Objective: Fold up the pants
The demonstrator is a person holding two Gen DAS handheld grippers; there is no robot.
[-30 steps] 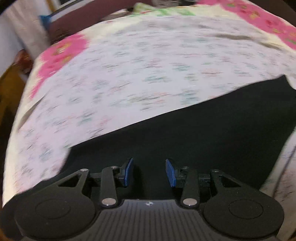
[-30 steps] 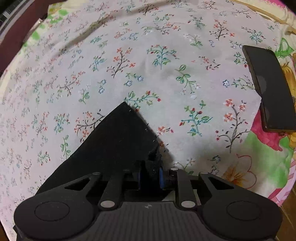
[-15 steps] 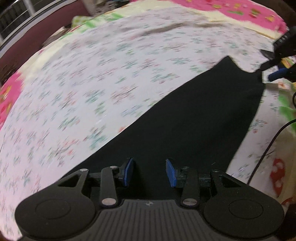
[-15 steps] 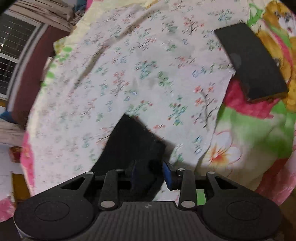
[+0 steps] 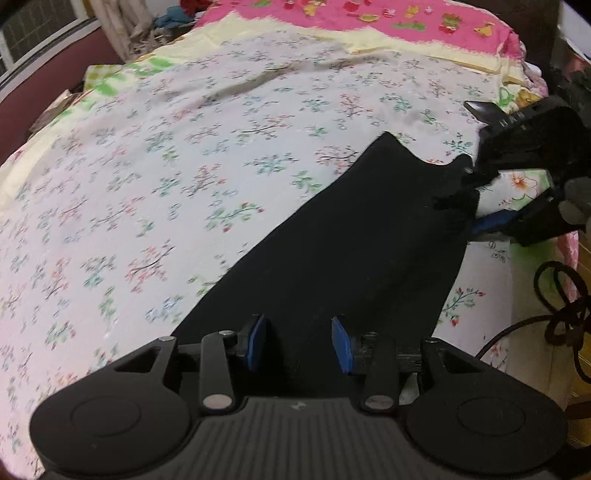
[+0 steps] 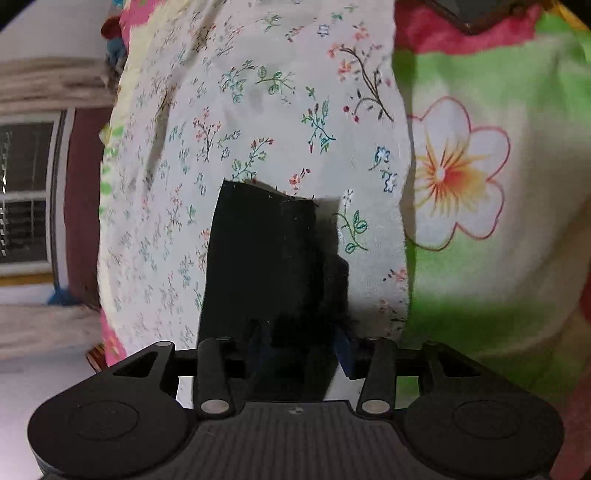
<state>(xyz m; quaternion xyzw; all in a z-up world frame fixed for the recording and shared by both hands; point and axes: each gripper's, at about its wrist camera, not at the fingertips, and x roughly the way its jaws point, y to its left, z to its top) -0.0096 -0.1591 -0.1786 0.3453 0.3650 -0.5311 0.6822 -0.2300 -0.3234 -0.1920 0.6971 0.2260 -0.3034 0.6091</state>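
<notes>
The black pants (image 5: 351, 251) lie in a long flat strip on the floral bedsheet (image 5: 184, 155). My left gripper (image 5: 298, 343) is open, its blue pads apart just above the near end of the pants. My right gripper (image 6: 301, 349) is open with the pants' far end (image 6: 266, 251) lying between its spread pads. In the left wrist view the right gripper (image 5: 480, 206) sits at the pants' far right corner, rolled on its side.
A dark phone (image 6: 476, 14) lies on the pink and green blanket (image 6: 498, 240) at the bed's right side. A black cable (image 5: 554, 295) loops off the bed's right edge. A window and curtains (image 6: 29, 192) stand beyond the bed.
My right gripper opened from shut on the pants' corner and rolled onto its side. My left gripper swung right along the pants, staying open.
</notes>
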